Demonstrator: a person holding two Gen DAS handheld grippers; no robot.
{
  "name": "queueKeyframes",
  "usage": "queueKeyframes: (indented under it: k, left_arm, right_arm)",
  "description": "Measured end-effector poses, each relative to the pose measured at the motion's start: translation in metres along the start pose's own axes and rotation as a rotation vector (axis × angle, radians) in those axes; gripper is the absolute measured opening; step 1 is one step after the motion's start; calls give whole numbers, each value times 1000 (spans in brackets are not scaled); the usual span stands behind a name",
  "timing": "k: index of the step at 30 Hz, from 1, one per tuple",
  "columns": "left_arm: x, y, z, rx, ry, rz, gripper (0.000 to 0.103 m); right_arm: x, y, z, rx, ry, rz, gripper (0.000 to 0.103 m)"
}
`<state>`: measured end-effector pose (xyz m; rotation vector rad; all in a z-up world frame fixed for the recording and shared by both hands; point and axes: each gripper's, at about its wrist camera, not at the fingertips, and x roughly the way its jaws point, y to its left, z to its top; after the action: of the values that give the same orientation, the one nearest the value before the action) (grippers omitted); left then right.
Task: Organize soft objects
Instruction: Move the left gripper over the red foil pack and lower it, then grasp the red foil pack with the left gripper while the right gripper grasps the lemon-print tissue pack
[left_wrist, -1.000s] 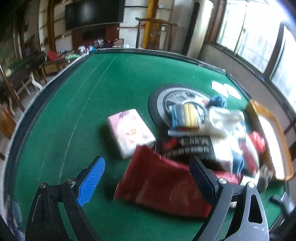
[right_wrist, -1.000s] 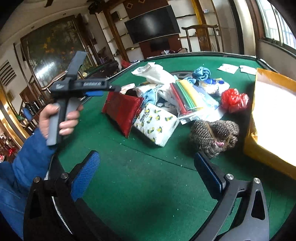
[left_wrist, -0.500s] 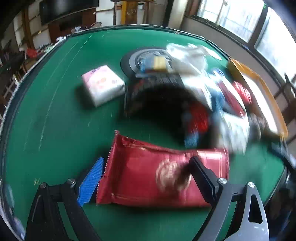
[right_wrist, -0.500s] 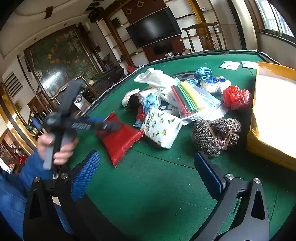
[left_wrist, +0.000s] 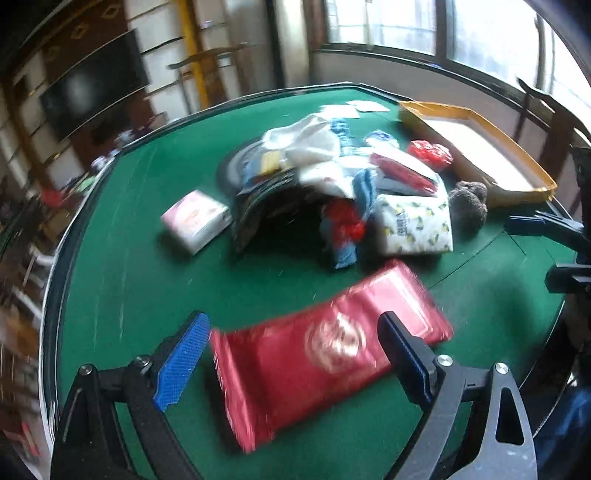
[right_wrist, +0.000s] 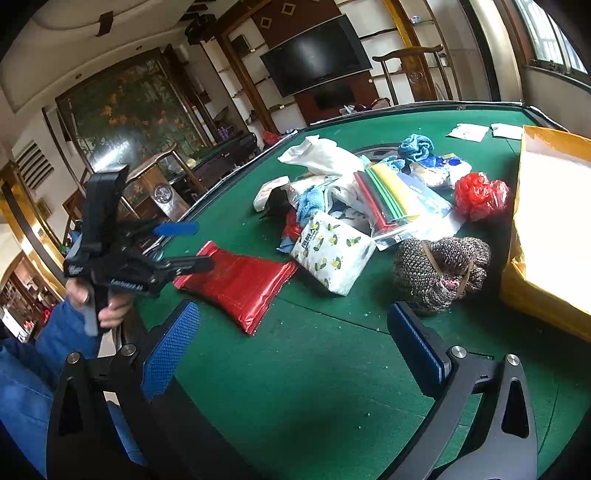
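The left claw (left_wrist: 291, 356) stands wide open and holds nothing; the red foil packet (left_wrist: 325, 350) lies flat on the green counter (left_wrist: 155, 266) just ahead of its fingers, one blue pad beside the packet's crimped end. The right claw (right_wrist: 293, 341) is likewise spread wide and empty, over bare felt. From the right wrist view the left claw (right_wrist: 184, 245) hangs at the counter's edge, its tips at the packet's (right_wrist: 240, 282) near end; whether they touch is unclear.

The packet looks light, thin and glossy, so probably slippery and apt to crumple or slide on the felt. A pinch on a crimped end seam seems the surest hold; across the broad face it would likely bulge and slip.

Beyond it sits a lemon-print tissue pack (right_wrist: 332, 254), soft and squashy, then a knitted bundle (right_wrist: 441, 267) tied with bands, and a loose heap of cloths and bags (right_wrist: 354, 188). The yellow box (right_wrist: 546, 229) stands at the far right, open. Bare felt in front of the heap gives sliding room; the counter's rim is close behind the packet.
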<state>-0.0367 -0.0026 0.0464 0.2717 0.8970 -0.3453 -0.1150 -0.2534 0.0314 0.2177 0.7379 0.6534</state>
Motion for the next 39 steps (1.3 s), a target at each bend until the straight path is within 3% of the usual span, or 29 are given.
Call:
queueKeyframes:
  k: [6,9,10,14,20,23,27,29,33,35,38,39]
  left_arm:
    - [24,-1,2,125,63,-53,93]
    - [25,4,-2,122,122,-236,93]
    - [23,1,-6,135,133,-258,93]
    - [13,-20,-25,225,149,-239,93]
    - [2,-62,-40,367,149,-130,93]
    - [11,-59,-31,315,146,-133,93]
    - [27,-40,-19,133,178,-193,93]
    - [23,-41,-24,120,156,-169,90]
    - [7,-34,-36,82,129,-103,69]
    - [3,-21,-43,15,127,-43,68]
    - [-4,9,-56,-137,124,21,68]
    - [-5,19,-60,-183,117,40,69]
  right_arm:
    - [-1,-3,0,11,-4,9,103]
    - [-1,-4,0,15,-5,13,103]
    - [-1,-4,0,15,-3,13,103]
    - [-1,-4,0,13,-2,17,103]
    - [1,-3,-1,9,5,22,103]
    - [1,-2,-1,5,6,22,103]
    - [0,-2,-1,4,2,10,103]
    - [0,0,0,-8,12,-4,103]
    - [3,18,4,-127,55,-85,103]
    - [6,32,13,-234,74,-166,101]
    - [22,44,29,-348,140,-211,89]
    - [30,47,35,-382,163,-222,78]
